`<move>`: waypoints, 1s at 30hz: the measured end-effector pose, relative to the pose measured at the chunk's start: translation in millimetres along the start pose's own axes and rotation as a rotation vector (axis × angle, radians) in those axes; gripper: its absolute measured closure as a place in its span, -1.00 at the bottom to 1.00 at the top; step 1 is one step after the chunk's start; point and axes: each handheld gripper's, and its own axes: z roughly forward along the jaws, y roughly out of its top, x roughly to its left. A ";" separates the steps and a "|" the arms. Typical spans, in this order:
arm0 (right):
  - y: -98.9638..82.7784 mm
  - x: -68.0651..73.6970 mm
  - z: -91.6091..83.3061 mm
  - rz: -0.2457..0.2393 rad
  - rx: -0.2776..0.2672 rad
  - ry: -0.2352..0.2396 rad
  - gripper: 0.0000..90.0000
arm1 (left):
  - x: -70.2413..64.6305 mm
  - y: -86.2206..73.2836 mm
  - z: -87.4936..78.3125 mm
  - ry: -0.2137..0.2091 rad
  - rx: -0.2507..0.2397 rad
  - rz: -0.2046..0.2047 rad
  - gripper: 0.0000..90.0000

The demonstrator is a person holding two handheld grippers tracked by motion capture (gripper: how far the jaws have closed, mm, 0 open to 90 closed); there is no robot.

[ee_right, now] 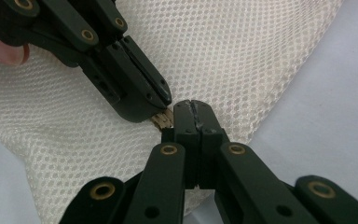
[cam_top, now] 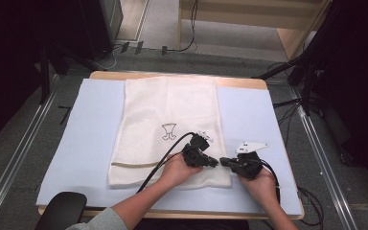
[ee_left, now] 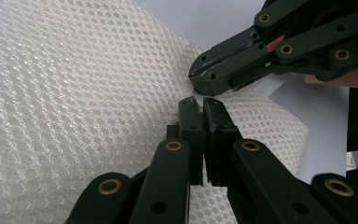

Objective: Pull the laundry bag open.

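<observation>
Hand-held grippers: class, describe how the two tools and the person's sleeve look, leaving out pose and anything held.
Each hand-held gripper, left and right, is black, with linked bars joined by brass-coloured rivets. A black cable trails from the left one; the right carries a pale three-cornered plate. The sleeve is grey.

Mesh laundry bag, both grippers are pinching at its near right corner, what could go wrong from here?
1. Both jaws are shut side by side near the beige zipper piece; pulling apart could snag the mesh laundry bag.
2. The left gripper and right gripper nearly touch, so they may collide.
3. Lifting could drag the bag across the blue mat.
</observation>
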 end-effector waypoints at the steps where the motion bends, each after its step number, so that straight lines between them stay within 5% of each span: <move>1: -0.2 0.3 -0.1 -0.005 0.000 -0.003 1.00 | 0.2 0.0 -0.6 0.003 -0.001 -0.003 0.99; 11: -2.4 1.6 0.8 -0.027 -0.021 -0.014 1.00 | 7.1 -9.4 -19.8 0.002 0.020 -0.001 0.99; 30: -4.2 -1.0 0.7 0.009 -0.032 0.003 1.00 | 25.6 -32.0 -61.0 0.015 0.014 -0.036 0.99</move>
